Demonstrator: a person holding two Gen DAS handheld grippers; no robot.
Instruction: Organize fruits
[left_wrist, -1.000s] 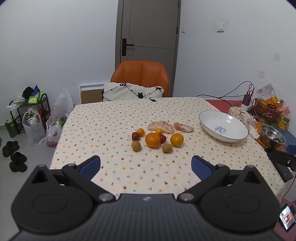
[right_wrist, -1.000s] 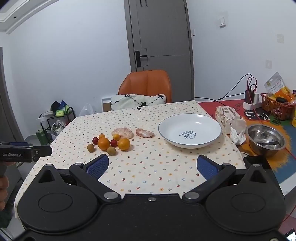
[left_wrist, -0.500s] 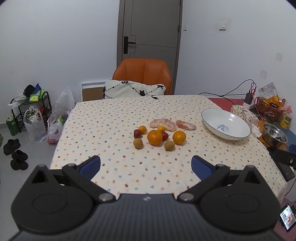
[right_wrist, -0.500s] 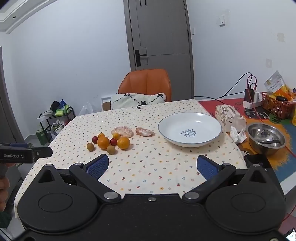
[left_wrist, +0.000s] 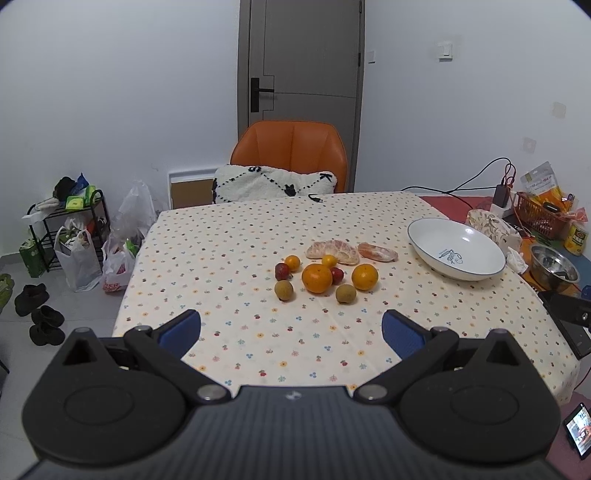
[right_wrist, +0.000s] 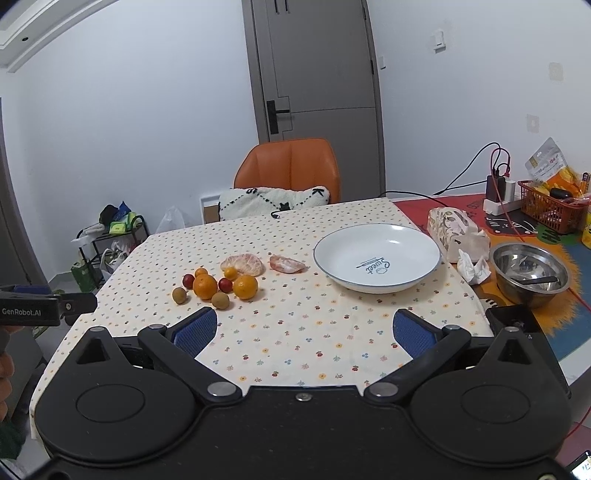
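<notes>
Both grippers hover short of the near edge of the table (left_wrist: 229, 236), which is covered by a cream cloth dotted with small fruit prints. The left gripper (left_wrist: 291, 332) has its blue-padded jaws spread wide with nothing between them; the right gripper (right_wrist: 302, 330) is likewise spread wide and empty.

The fruits sit in a loose cluster near the middle of the cloth. In the left wrist view, a large orange (left_wrist: 317, 278) lies at the cluster's centre, with a second orange (left_wrist: 365, 277) at its 3 o'clock. A small red fruit (left_wrist: 337, 275) sits between them, touching the centre one. Another red fruit (left_wrist: 282, 271) lies at 9 o'clock. Two brownish round fruits rest nearest the camera: one (left_wrist: 283, 290) at 8 o'clock, the other (left_wrist: 345, 294) at 4 o'clock. Two small yellow-orange fruits (left_wrist: 292, 263) sit at about 11 and 12 o'clock. Behind them lie a peeled citrus half (left_wrist: 332, 251) and a smaller peeled segment piece (left_wrist: 377, 252).

A white bowl (right_wrist: 376, 254) with blue lettering stands empty at the cluster's 3 o'clock, well apart from the fruit. Beyond it to the right is a steel bowl (right_wrist: 530, 273).
</notes>
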